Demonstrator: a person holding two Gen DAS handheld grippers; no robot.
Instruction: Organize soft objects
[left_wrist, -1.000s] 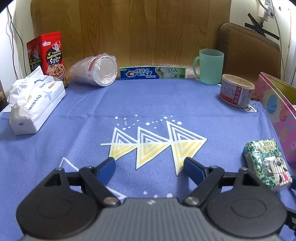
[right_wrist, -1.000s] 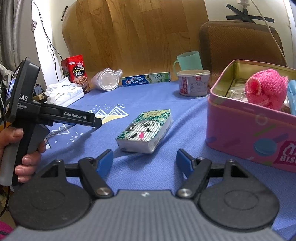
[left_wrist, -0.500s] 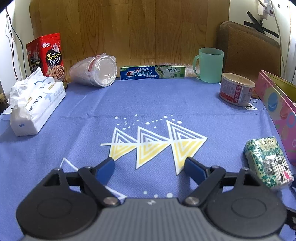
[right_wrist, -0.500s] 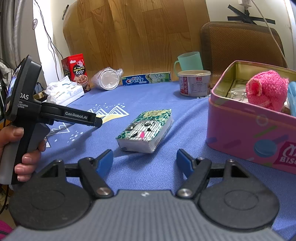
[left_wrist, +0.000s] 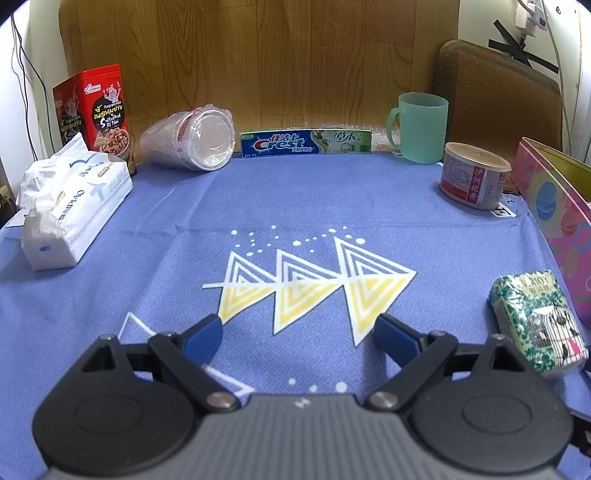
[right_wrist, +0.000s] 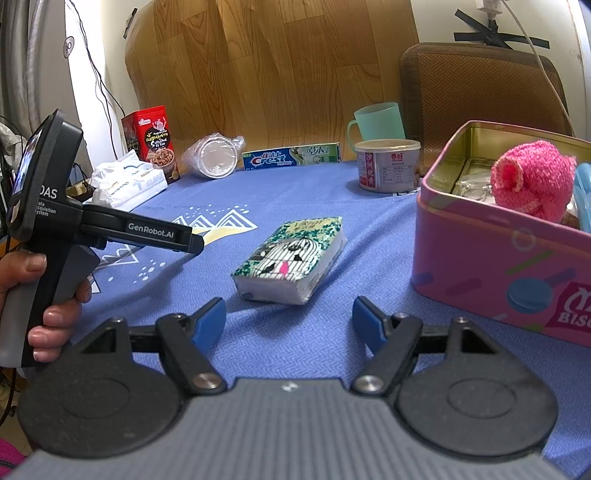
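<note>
The left gripper (left_wrist: 299, 334), its jaws just widened, and the right gripper (right_wrist: 289, 319) both gape empty over the desk (left_wrist: 332, 206). The tissue pack (right_wrist: 290, 260) lies near the desk's right edge beside the pink tin (right_wrist: 491, 266), which is cut off by the frame, its contents behind the pink knit ball (right_wrist: 532, 186) perhaps clear wrapping.

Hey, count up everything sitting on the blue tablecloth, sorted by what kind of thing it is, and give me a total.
Tissue packs: 2, the white pack and the green patterned pack
Boxes: 2, the red snack box and the toothpaste box
Tins: 2, the round can and the pink biscuit tin
Cups: 2, the green mug and the bagged cup stack
Total: 8
</note>
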